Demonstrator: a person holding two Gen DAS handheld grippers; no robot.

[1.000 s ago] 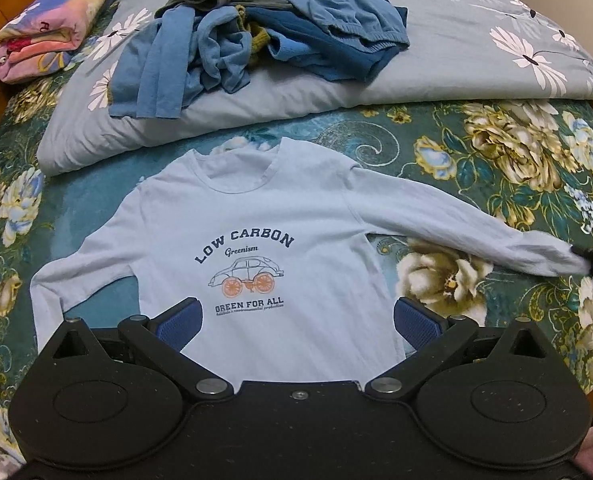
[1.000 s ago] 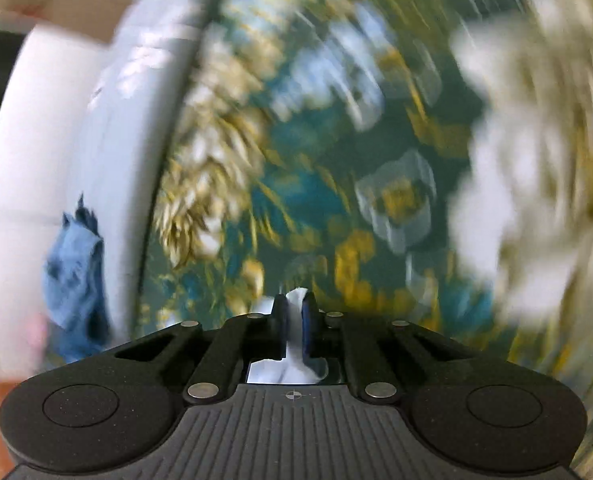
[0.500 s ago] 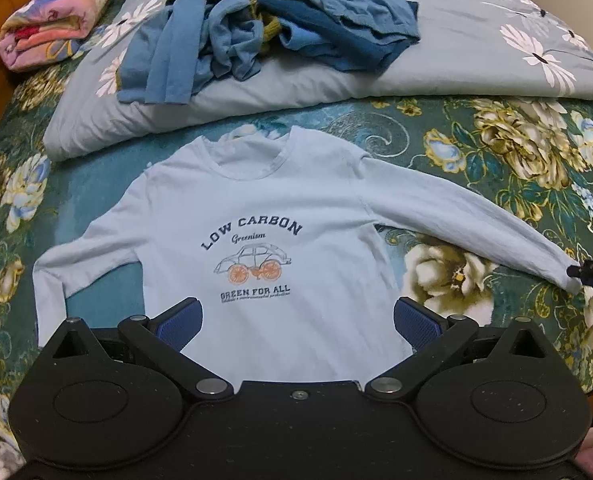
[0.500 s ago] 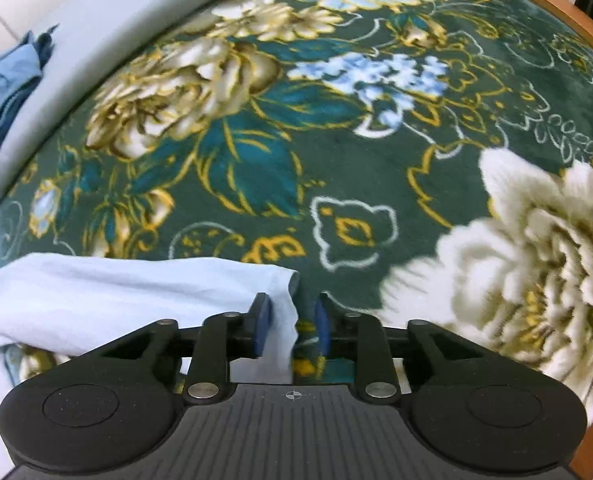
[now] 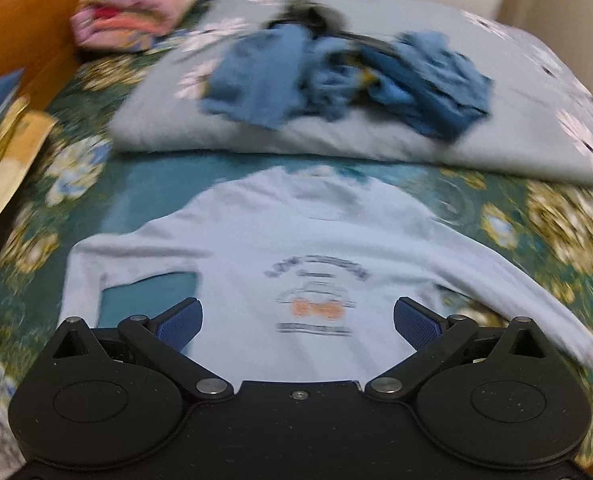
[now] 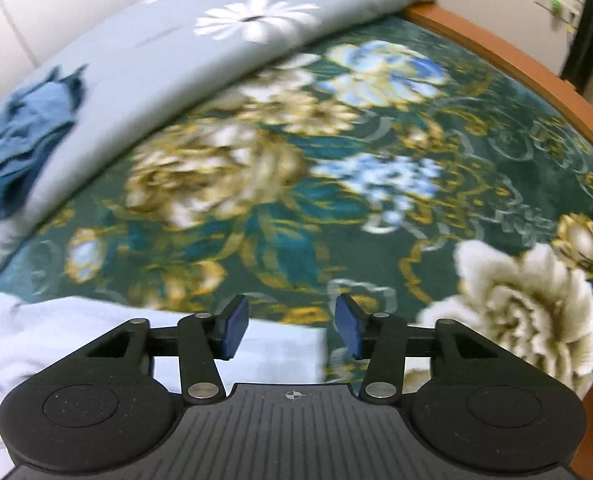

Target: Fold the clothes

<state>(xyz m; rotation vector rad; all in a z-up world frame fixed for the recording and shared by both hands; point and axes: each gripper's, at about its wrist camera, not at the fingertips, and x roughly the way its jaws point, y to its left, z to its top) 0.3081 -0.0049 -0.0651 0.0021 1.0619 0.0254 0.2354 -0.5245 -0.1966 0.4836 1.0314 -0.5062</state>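
Note:
A light blue long-sleeved shirt (image 5: 296,240) with a car print lies flat on the green floral bedspread (image 5: 556,232), sleeves spread out. My left gripper (image 5: 298,320) hovers above its lower half, open wide with nothing between the blue pads. In the right wrist view the end of the shirt's sleeve (image 6: 136,336) lies on the bedspread below my right gripper (image 6: 292,330). Its jaws are opening and the pads touch nothing; the cuff lies loose beneath them.
A pile of darker blue clothes (image 5: 348,80) sits on a folded grey daisy quilt (image 5: 516,120) at the far side of the bed. A folded pink patterned blanket (image 5: 144,4) lies at the far left by the wooden headboard (image 5: 28,24). The bed's wooden edge (image 6: 536,72) runs along the right.
My right gripper has let go of the sleeve cuff, opened and risen. The left gripper has swung across above the shirt, which now looks blurred; its jaws stay wide.

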